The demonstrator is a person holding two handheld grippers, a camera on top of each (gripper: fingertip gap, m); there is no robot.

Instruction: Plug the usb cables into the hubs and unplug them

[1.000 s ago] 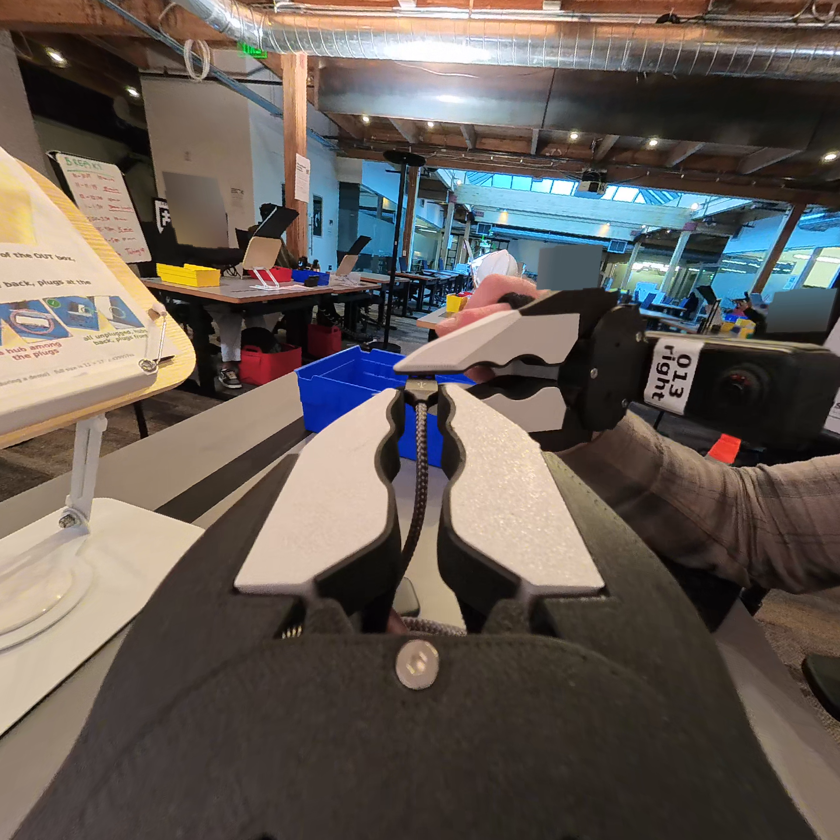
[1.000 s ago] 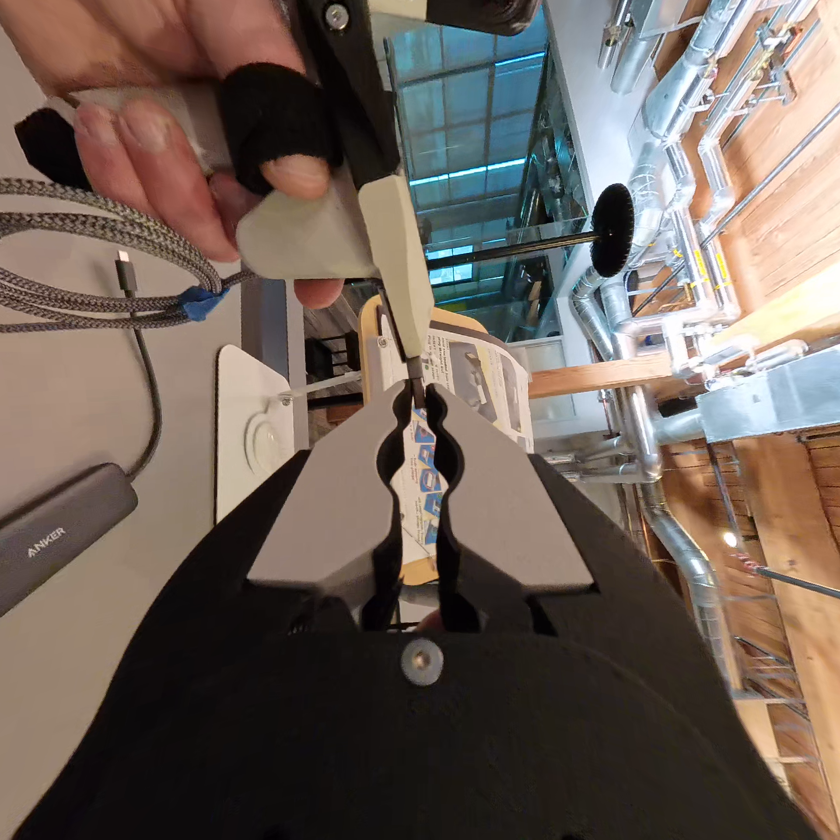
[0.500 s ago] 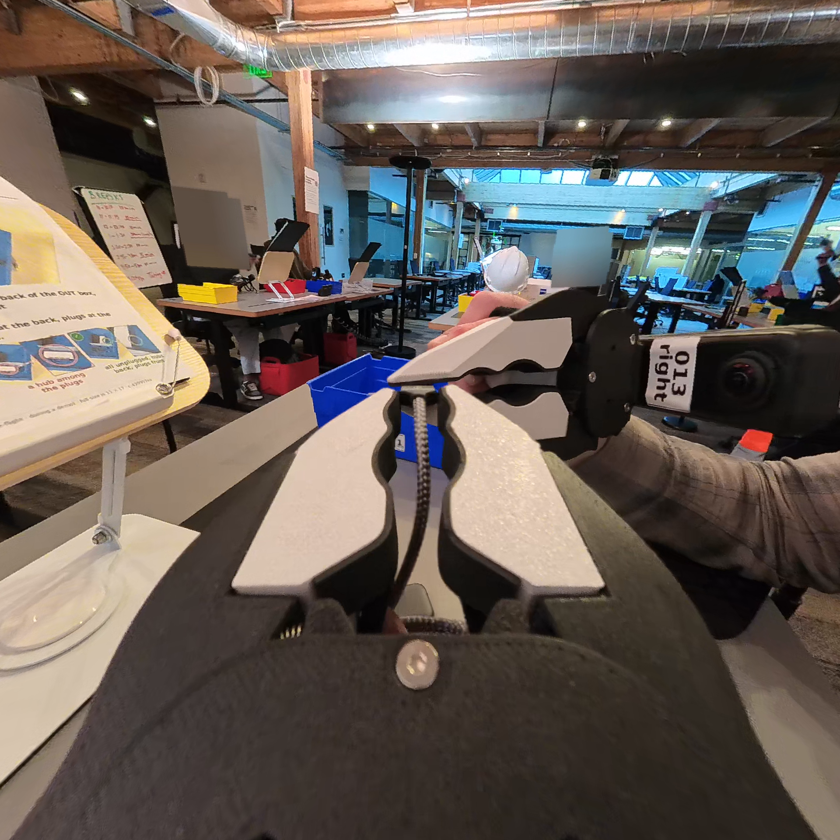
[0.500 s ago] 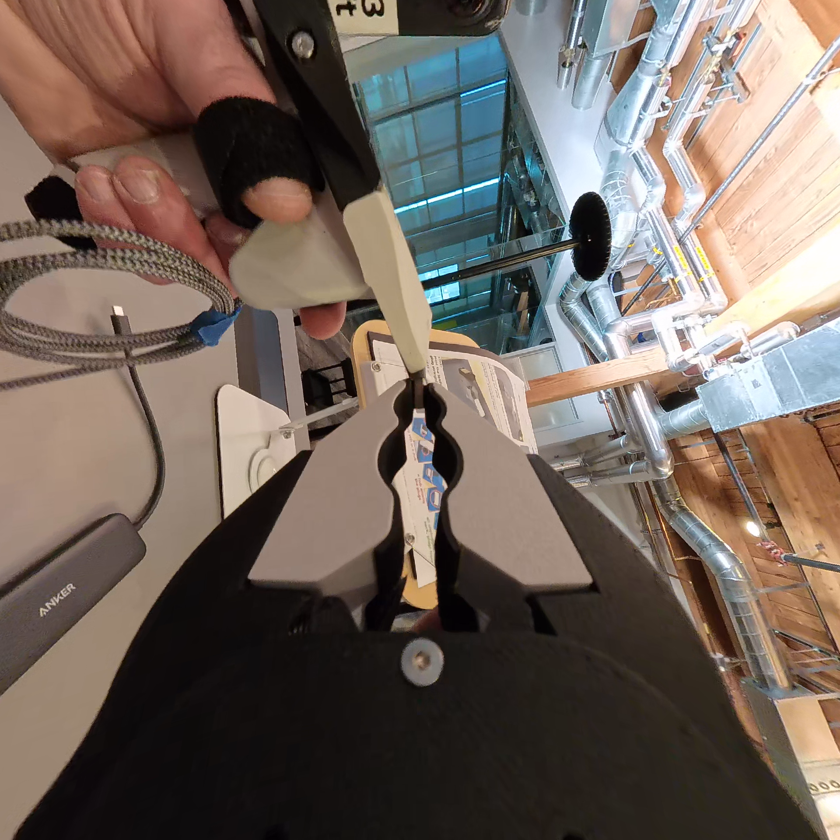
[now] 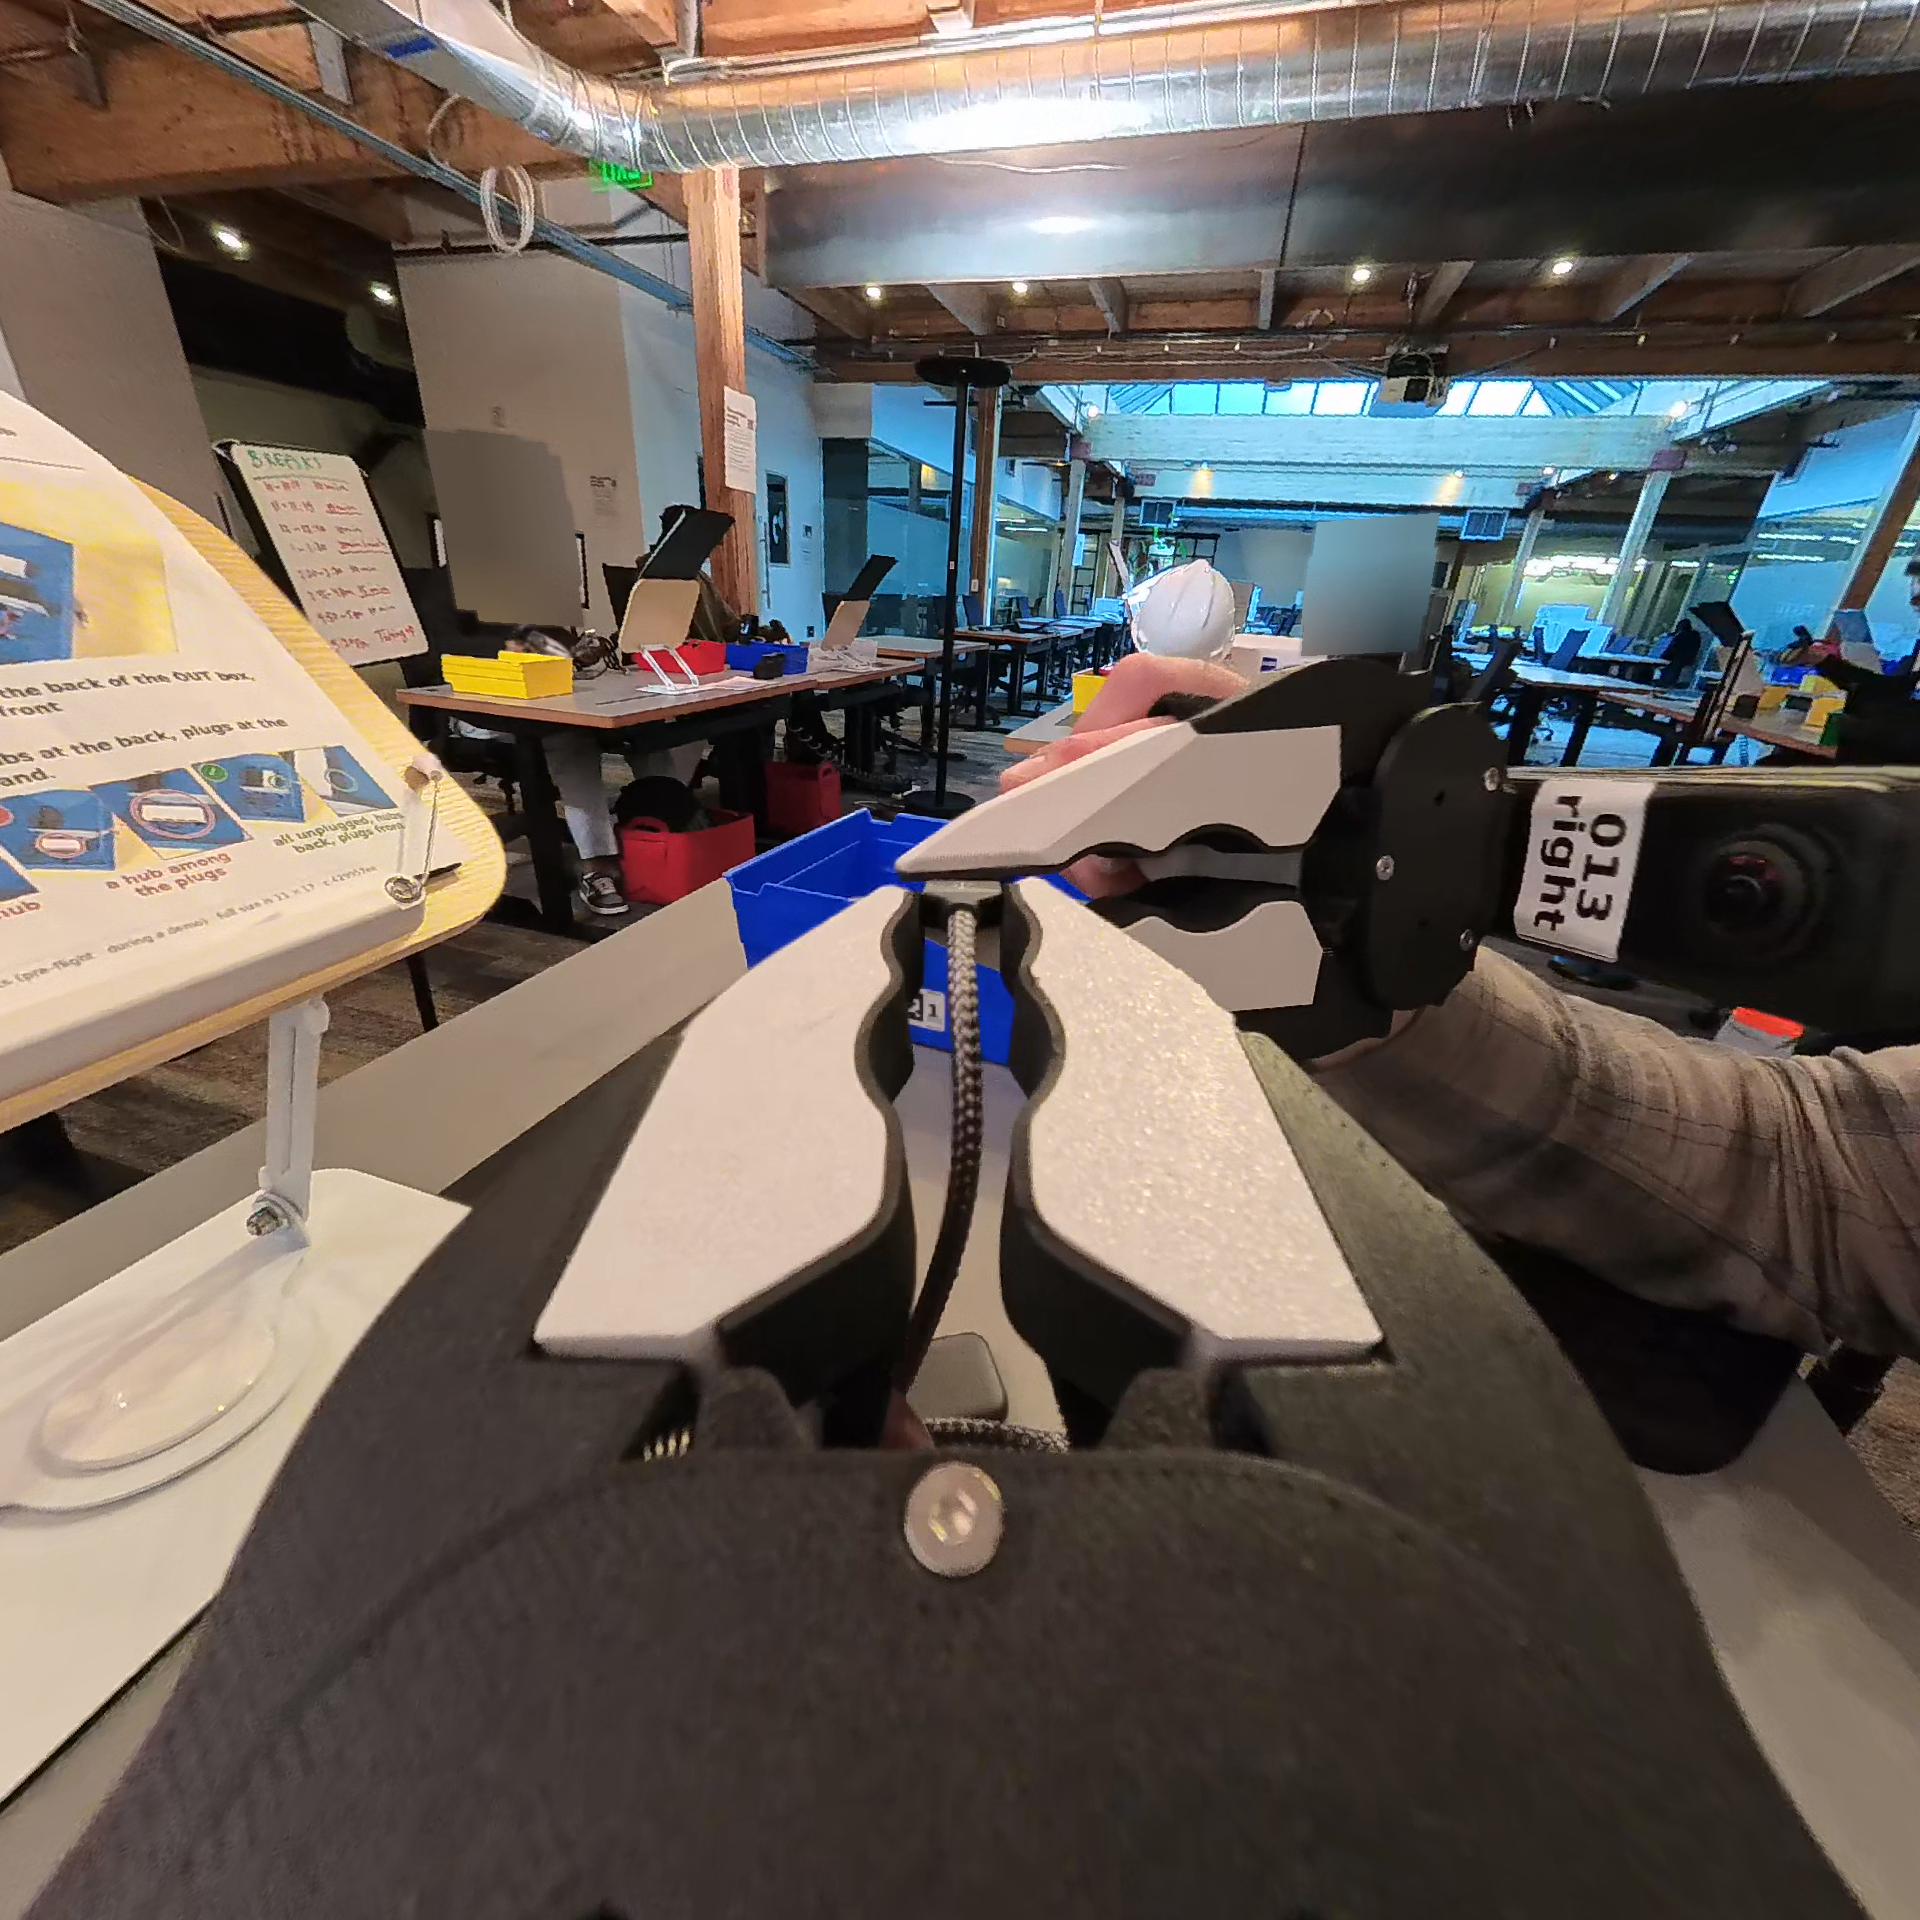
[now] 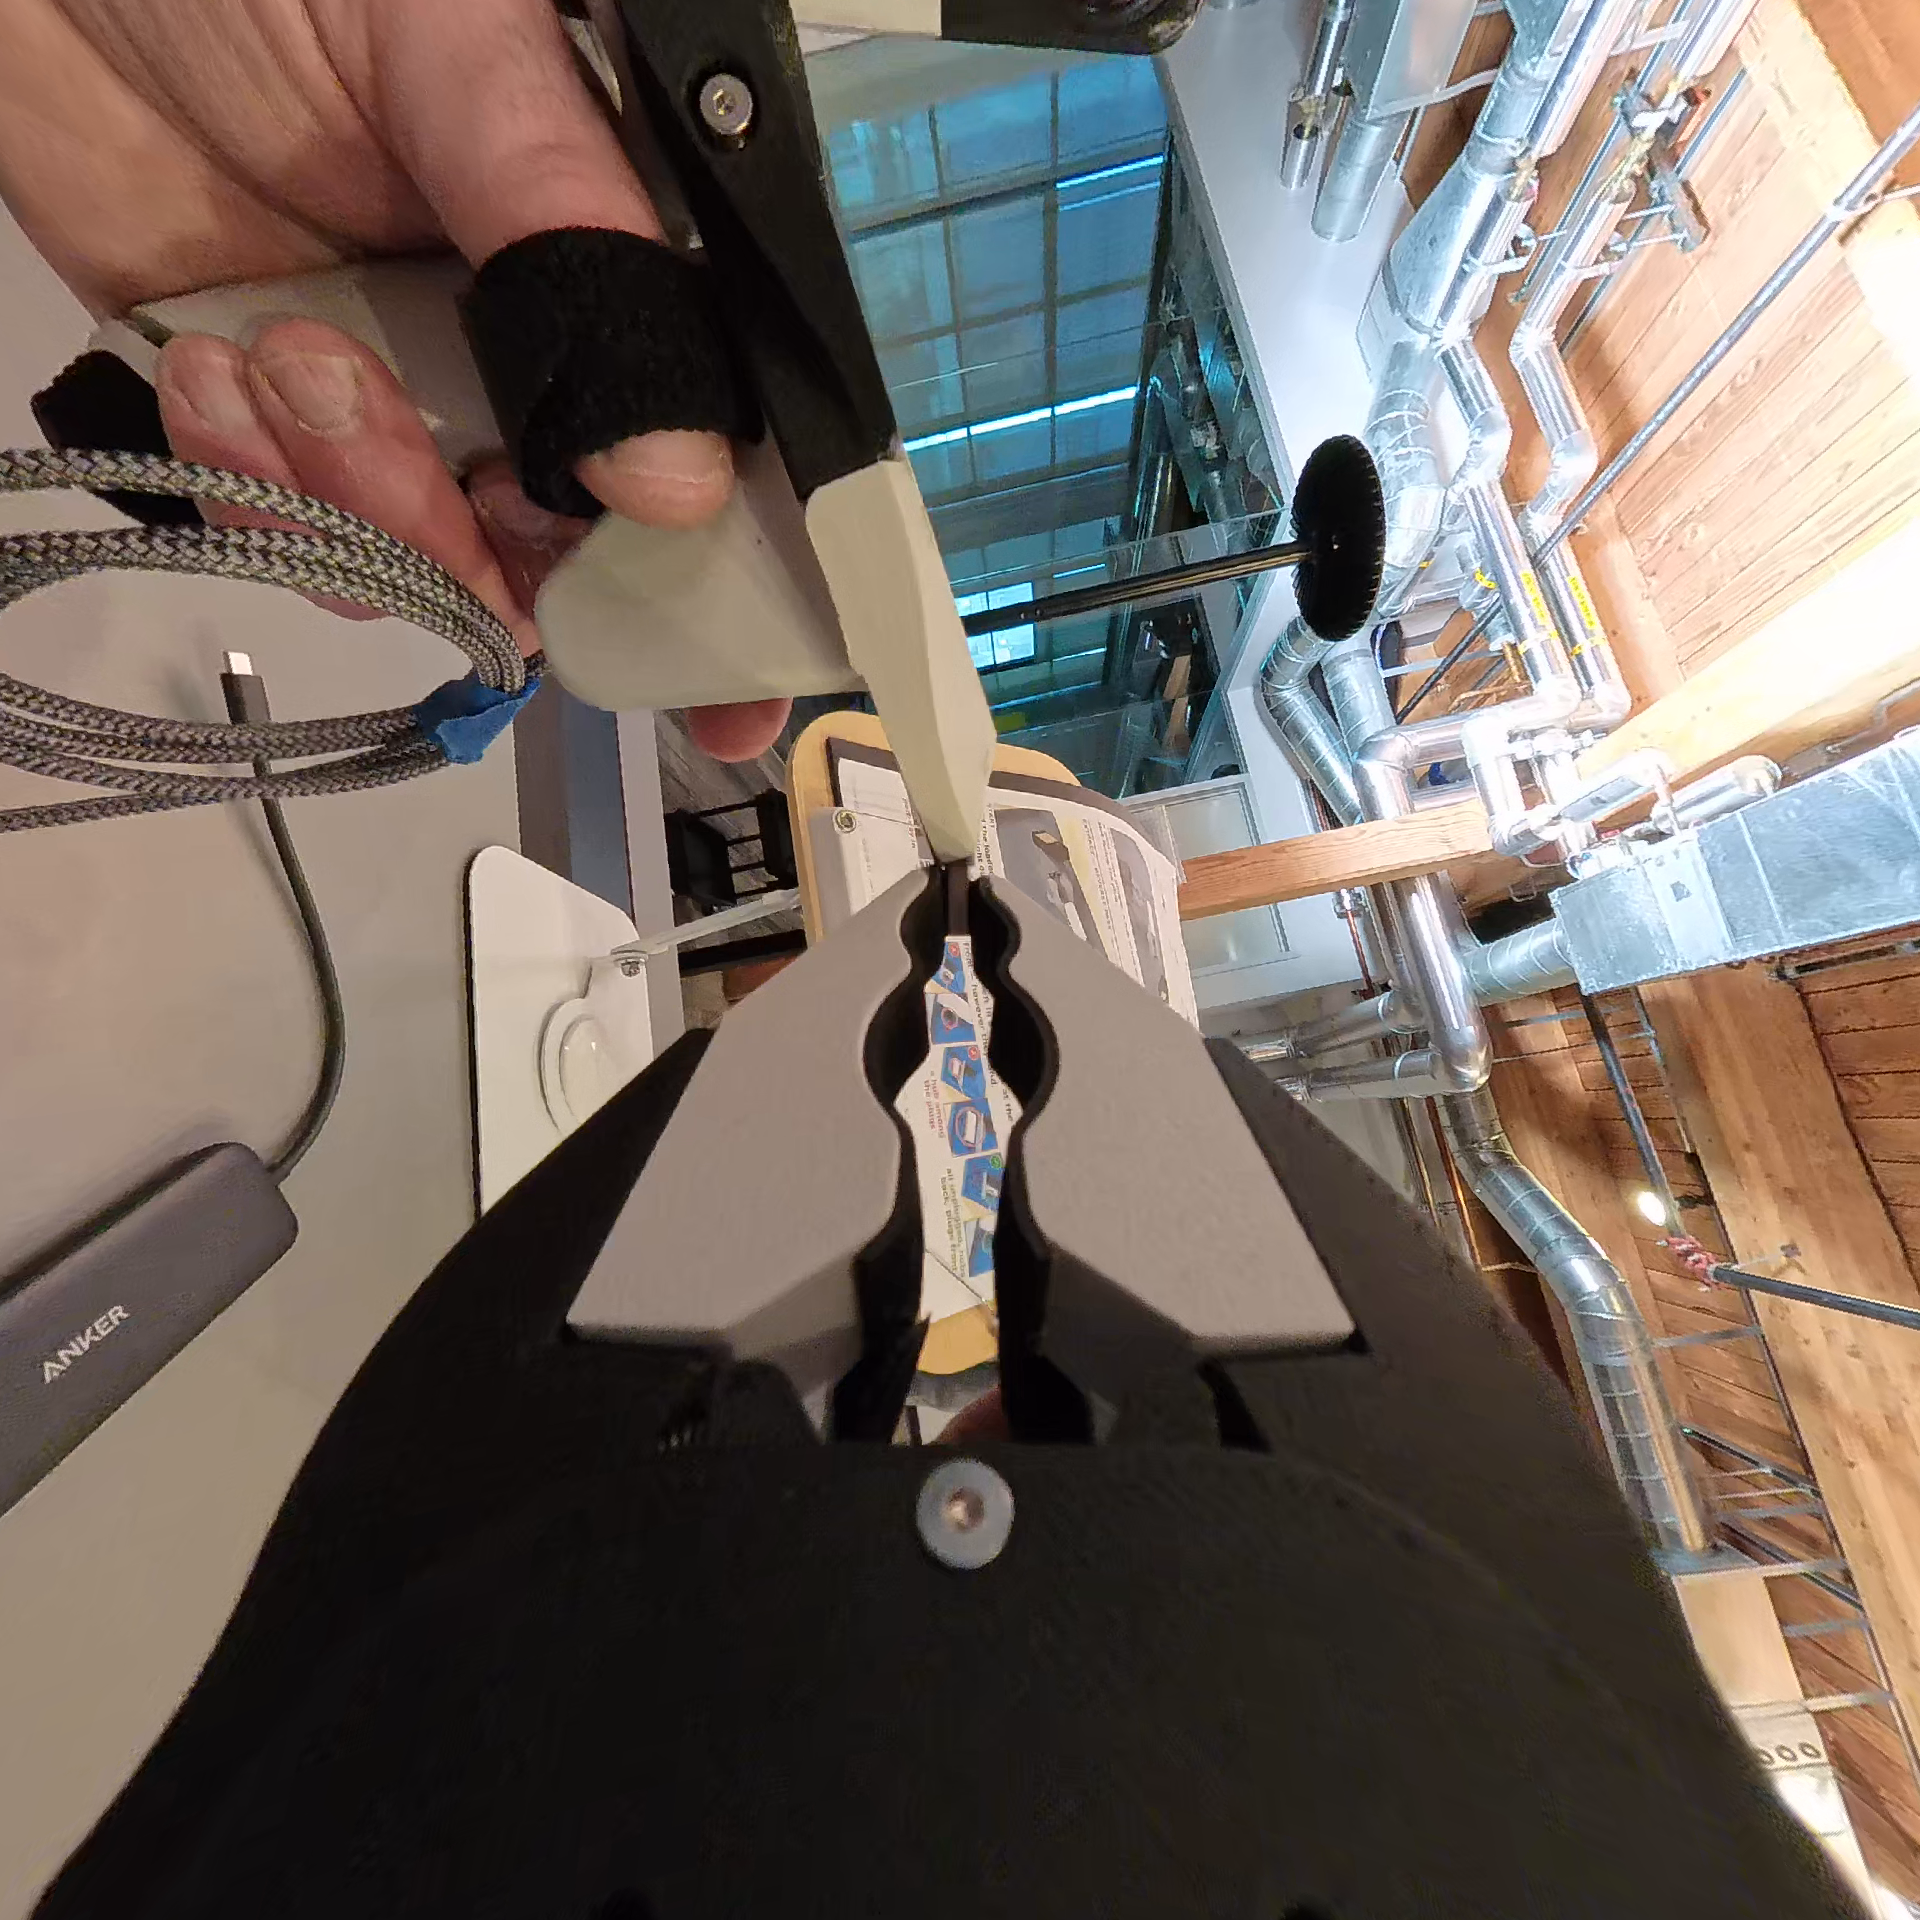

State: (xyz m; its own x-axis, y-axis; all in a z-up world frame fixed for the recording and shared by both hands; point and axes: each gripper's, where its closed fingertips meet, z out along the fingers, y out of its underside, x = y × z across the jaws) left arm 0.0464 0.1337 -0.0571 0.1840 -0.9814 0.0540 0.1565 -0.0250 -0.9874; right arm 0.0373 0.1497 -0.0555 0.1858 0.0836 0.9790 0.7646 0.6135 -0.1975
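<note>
My left gripper [image 5: 961, 896] is shut on the plug end of a grey braided usb cable [image 5: 963, 1039], held above the table. My right gripper [image 6: 951, 891] comes in from the right and is shut on the same dark plug [image 6: 951, 883], tip to tip with the left one. The right gripper's upper finger [image 5: 1122, 790] shows in the left wrist view. The rest of the cable lies coiled [image 6: 260, 727], bound with blue tape [image 6: 473, 717]. A grey hub [image 6: 125, 1299] lies on the table with its thin lead and loose plug [image 6: 241, 686].
An instruction board [image 5: 187, 727] on a white stand [image 5: 156, 1403] stands at the left of the grey table [image 5: 540, 1039]. A blue bin [image 5: 821, 883] sits at the far edge. A plaid sleeve [image 5: 1610, 1164] is at the right, and a hand [image 6: 312, 208] holds the left gripper. My two grippers' fingertips are within a few centimetres of each other.
Both grippers stay pinched on the same plug. The pair has shifted slightly and the left wrist view has tilted a little; the left hand looks closer in the right wrist view.
</note>
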